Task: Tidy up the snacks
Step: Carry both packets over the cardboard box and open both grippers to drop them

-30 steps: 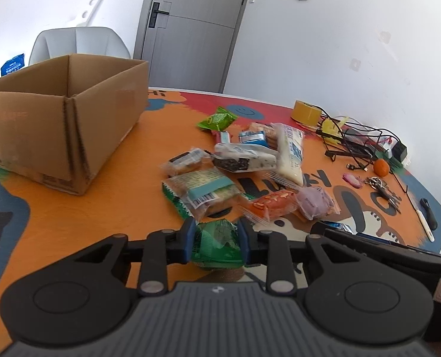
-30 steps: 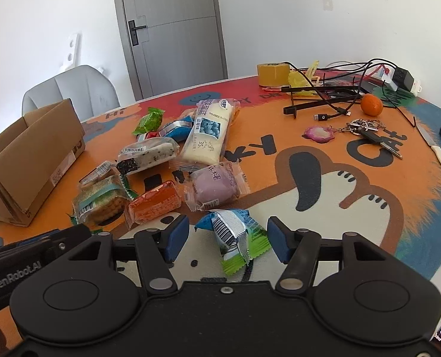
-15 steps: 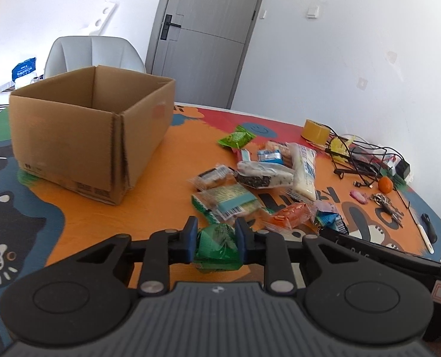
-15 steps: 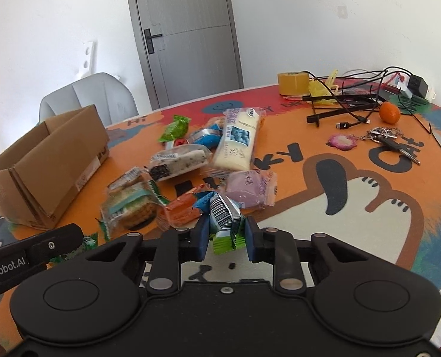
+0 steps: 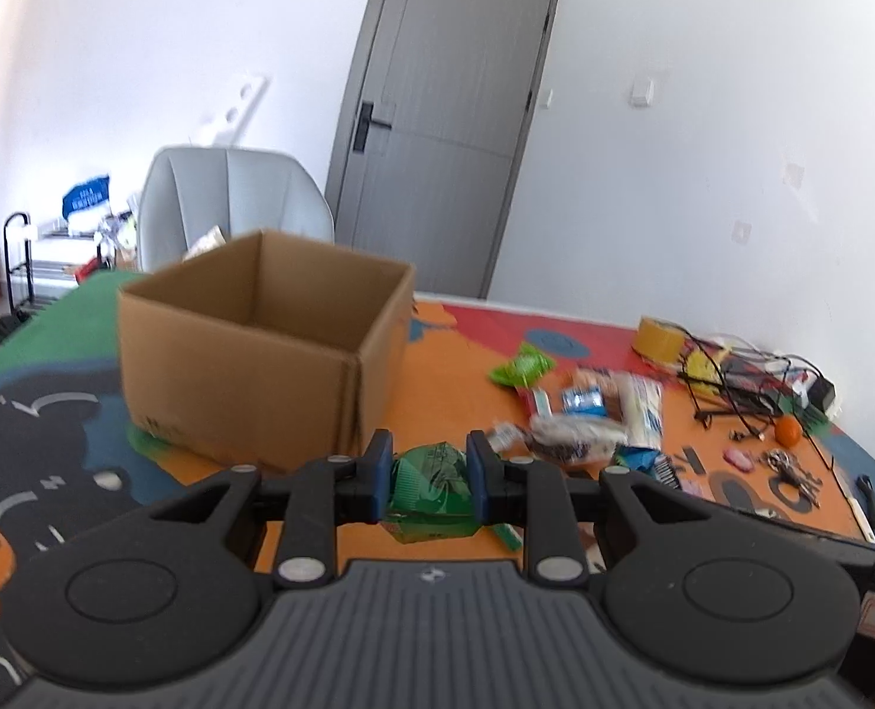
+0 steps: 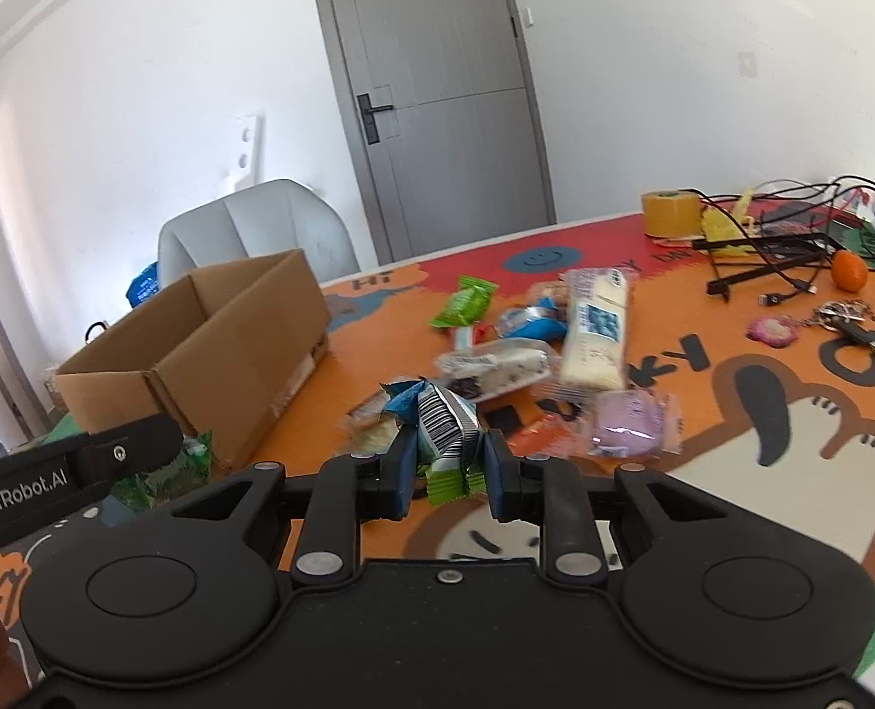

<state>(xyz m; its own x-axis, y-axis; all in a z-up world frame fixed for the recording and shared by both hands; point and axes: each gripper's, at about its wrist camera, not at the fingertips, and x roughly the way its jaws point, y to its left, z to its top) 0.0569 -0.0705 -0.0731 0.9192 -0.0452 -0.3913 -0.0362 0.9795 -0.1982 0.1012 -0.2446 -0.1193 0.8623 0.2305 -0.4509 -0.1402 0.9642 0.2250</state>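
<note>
My left gripper [image 5: 427,475] is shut on a green snack packet [image 5: 431,487] and holds it above the table, just in front of the open cardboard box [image 5: 260,348]. My right gripper [image 6: 444,467] is shut on a blue, white and green snack packet [image 6: 443,431] with a barcode, lifted off the table. The box also shows in the right wrist view [image 6: 201,348], to the left. Several other snack packets lie in a pile on the orange mat [image 6: 561,348], among them a long white one [image 6: 597,331] and a purple one [image 6: 626,422].
A tape roll [image 6: 670,212], black cables [image 6: 780,260], an orange [image 6: 849,269] and keys [image 6: 851,319] lie at the table's far right. A grey chair [image 5: 230,201] stands behind the box. The left gripper's body [image 6: 65,467] shows at the right wrist view's left edge.
Both grippers have risen from the table and moved left toward the box. The right gripper closed on the barcode packet and lifted it; the left kept its green packet.
</note>
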